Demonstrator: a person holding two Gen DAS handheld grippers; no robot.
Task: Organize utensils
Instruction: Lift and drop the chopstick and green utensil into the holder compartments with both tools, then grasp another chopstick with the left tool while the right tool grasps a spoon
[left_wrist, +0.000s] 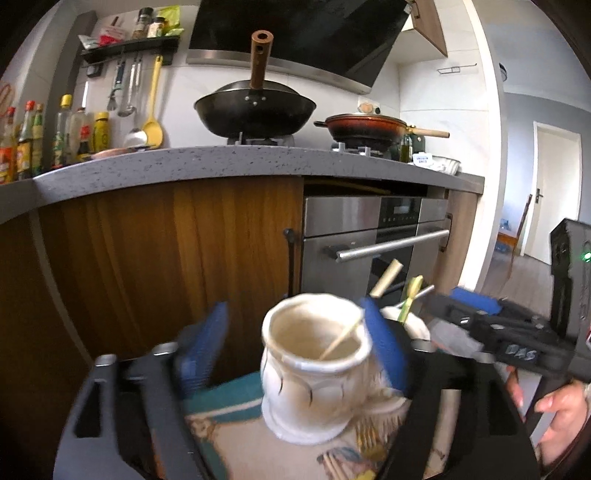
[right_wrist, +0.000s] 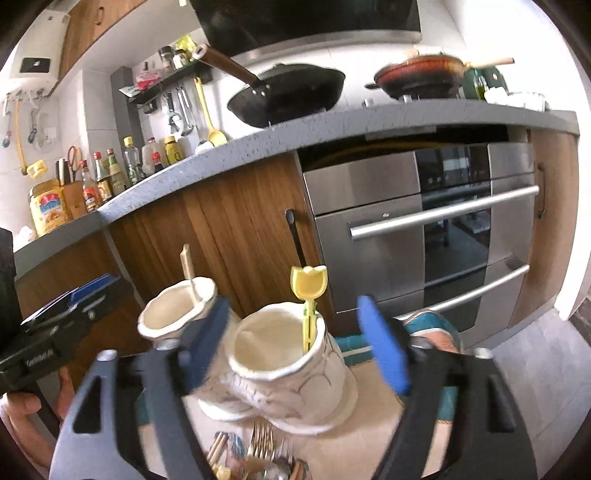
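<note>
Right gripper open around ceramic holder; left gripper open around another ceramic holder. Heavy, glazed, fragile: grasp walls.

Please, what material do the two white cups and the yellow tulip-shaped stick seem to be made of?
The two cups, and, look like glazed ceramic: thick rolled rims, a glossy cream surface, and carved relief lines on the sides. The tulip stick looks like moulded plastic: an even, bright yellow colour and smooth thin shape. The other cup holds a pale stick, probably wood or bamboo, though the blur leaves this uncertain.
</note>
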